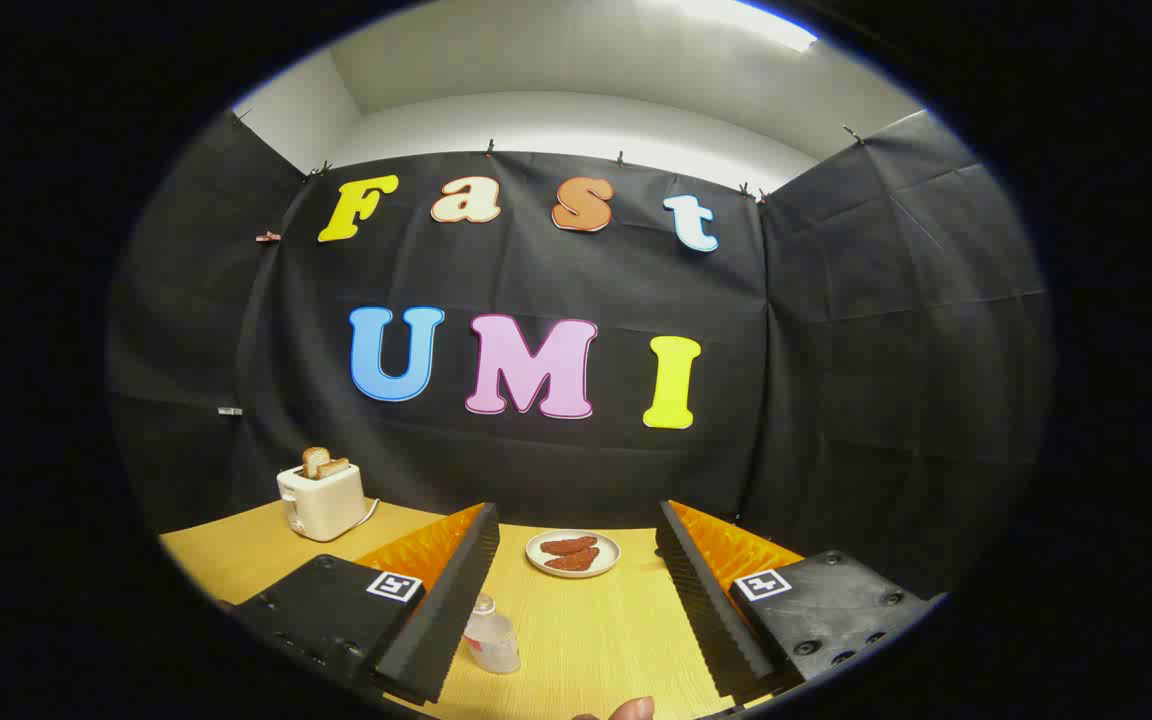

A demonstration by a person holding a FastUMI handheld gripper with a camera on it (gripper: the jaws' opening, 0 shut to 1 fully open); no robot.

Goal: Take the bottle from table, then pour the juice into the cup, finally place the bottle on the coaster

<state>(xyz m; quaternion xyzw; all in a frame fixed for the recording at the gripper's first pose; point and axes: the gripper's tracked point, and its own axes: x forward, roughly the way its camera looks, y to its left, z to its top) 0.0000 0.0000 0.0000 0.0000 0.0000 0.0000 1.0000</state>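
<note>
My gripper (576, 545) hangs above the wooden table (586, 640) with its fingers wide apart and nothing between them. A small clear bottle (492, 635) stands upright on the table, low between the fingers and close to the inner side of the left finger (446, 610), not touched by either. The right finger (706, 600) is well away from it.
A white plate (573, 553) with reddish-brown food pieces lies on the table beyond the fingertips. A white toaster (322, 498) with two bread slices stands at the back left by the booth wall. A person's fingertip (631, 709) shows at the near table edge.
</note>
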